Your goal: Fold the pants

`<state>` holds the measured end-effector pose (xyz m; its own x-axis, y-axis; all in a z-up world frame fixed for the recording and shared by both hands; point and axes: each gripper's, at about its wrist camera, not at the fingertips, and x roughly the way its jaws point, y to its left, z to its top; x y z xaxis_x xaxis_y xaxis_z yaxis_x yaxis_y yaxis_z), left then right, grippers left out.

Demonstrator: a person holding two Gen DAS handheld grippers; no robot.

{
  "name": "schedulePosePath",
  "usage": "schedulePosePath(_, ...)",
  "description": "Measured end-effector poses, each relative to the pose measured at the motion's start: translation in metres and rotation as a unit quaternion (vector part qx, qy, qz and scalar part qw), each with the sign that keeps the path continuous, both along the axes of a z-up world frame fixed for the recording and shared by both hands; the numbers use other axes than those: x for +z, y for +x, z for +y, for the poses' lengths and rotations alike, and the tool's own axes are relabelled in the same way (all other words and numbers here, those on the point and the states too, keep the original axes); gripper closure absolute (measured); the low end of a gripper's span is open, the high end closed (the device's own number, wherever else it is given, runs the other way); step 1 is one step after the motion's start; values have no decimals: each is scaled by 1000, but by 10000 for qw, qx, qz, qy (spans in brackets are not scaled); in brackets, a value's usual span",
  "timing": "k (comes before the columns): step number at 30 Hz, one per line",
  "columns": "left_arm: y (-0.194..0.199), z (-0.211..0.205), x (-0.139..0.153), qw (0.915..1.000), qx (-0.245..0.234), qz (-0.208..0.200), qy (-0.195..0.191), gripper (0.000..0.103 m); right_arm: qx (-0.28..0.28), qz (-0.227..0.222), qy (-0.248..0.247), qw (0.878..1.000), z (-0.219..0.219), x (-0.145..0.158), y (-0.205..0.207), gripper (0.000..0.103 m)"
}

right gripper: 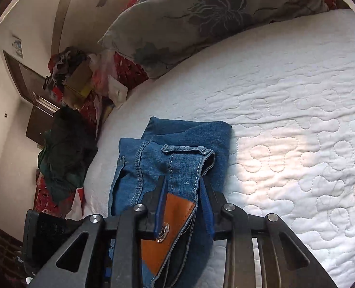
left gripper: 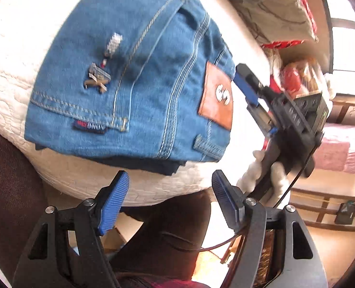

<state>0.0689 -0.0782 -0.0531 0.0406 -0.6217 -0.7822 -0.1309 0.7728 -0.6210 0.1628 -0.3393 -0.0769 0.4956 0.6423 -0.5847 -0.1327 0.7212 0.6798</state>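
Right gripper (right gripper: 182,192) first: its blue pads are clamped on the waistband corner of the jeans (left gripper: 129,76), right at the tan leather patch (right gripper: 168,225), denim bunched up between the fingers. From the left wrist view the same tool (left gripper: 247,88) sits at the patch edge with a white-gloved hand (left gripper: 261,175) wrapped round the handle. That grip looks like a hold on the top layer, ready to drag or flatten the stack.

Left gripper (left gripper: 170,199) now: jaws spread wide, nothing between them, hanging just off the near edge of the bundle. My read is it waits to pinch the lower hem or press the fold down.

The jeans themselves lie on the bed in a compact folded block, back pocket and small embroidered motif (left gripper: 98,76) facing up, a darker layer peeking out underneath, leg ends tucked below at the far side. Looks close to finished; one more tidy or a final halving seems all that remains.

Underneath, a white quilted bedspread (right gripper: 297,120), sunlit in patches. A grey floral pillow (right gripper: 201,19) rests at the head; clothes and boxes (right gripper: 69,76) are heaped along the far wall, and a pink-covered bed (left gripper: 345,148) stands off to the side
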Motion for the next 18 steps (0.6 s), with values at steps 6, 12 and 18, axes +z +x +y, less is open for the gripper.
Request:
schedulePosePath(6,30,-8,2,9992,313,-258,0,32,171,-394,62,9991,9,24,-8,72)
schedulePosePath(12,33,-45,-41,9863,-482,-603,1455,32,435,480,-341,9973,37,-30,13,72)
schedulePosePath(18,27,-11,-16,9966,-437,-363,594,32,64,215,3,9997,17,-4,-3,54)
